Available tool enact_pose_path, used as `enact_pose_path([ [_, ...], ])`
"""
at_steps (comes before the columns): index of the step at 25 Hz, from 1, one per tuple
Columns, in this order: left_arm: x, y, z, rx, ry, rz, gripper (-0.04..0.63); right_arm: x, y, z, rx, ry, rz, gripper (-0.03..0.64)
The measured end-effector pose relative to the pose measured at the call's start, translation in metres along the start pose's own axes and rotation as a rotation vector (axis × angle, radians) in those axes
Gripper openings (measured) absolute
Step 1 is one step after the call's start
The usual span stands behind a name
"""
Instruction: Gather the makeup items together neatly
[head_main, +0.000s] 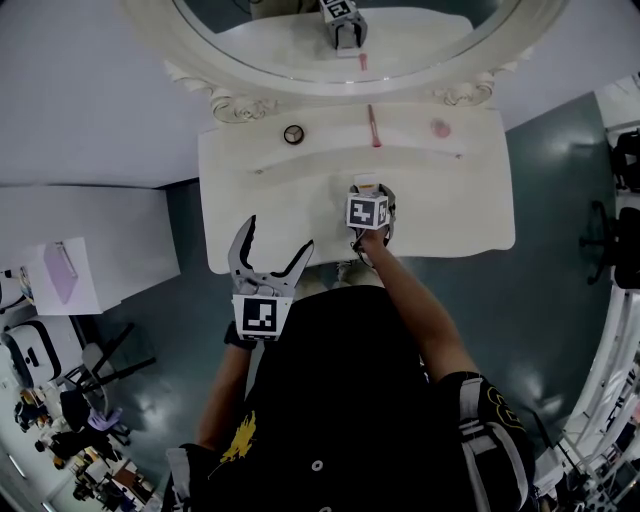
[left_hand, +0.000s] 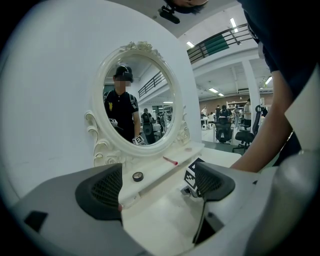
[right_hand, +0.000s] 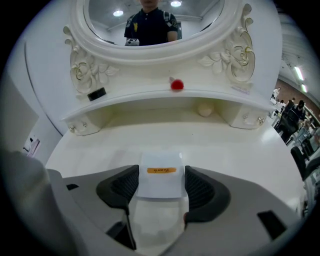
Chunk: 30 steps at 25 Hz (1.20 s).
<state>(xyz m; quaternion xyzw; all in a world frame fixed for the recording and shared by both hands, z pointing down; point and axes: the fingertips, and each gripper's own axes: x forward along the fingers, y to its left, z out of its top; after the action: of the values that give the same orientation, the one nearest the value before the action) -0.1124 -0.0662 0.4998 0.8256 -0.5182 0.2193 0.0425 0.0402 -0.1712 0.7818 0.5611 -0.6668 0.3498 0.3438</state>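
My right gripper (right_hand: 160, 186) is shut on a small white box with an orange label (right_hand: 160, 171), held low over the white vanity top (right_hand: 235, 150); in the head view this gripper (head_main: 368, 190) sits mid-table. On the raised shelf under the mirror lie a round black compact (head_main: 293, 134), a red stick (head_main: 373, 127) and a pinkish puff (head_main: 440, 128). My left gripper (head_main: 278, 235) hangs open at the table's front left edge, nothing between its fingers. Seen from the left gripper (left_hand: 157, 187), the compact (left_hand: 137, 176) and the red stick (left_hand: 170, 160) lie ahead.
An oval mirror in an ornate white frame (head_main: 230, 100) stands at the back of the vanity. A white wall panel (head_main: 80, 80) lies left of it, and a white cabinet (head_main: 90, 250) stands on the floor at left. Office chairs (head_main: 620, 240) stand at right.
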Motion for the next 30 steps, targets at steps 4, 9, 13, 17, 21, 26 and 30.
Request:
enact_pose_path([
  [4,0.001,-0.002,0.000,0.003,-0.002,-0.009,0.456,0.001,0.000,-0.003,0.002,0.025,0.003,0.314],
  [9,0.002,0.000,0.002,0.002,-0.012,-0.004,0.456,-0.003,0.012,-0.010,0.009,0.011,0.093,0.466],
  [13,-0.001,0.006,0.003,-0.009,-0.056,0.013,0.456,-0.031,0.011,-0.009,-0.051,-0.090,0.098,0.480],
  [17,-0.004,0.016,-0.003,-0.002,-0.001,0.031,0.456,-0.054,-0.003,0.051,-0.165,-0.235,0.038,0.479],
  [21,-0.015,0.019,-0.011,-0.021,0.008,0.054,0.456,-0.057,-0.010,0.127,-0.205,-0.351,0.013,0.462],
  [26,-0.024,0.027,-0.011,-0.026,0.014,0.086,0.456,-0.028,-0.012,0.170,-0.267,-0.293,0.018,0.280],
  [30,-0.027,0.034,-0.015,-0.041,0.022,0.106,0.456,-0.016,-0.011,0.160,-0.352,-0.251,0.007,0.061],
])
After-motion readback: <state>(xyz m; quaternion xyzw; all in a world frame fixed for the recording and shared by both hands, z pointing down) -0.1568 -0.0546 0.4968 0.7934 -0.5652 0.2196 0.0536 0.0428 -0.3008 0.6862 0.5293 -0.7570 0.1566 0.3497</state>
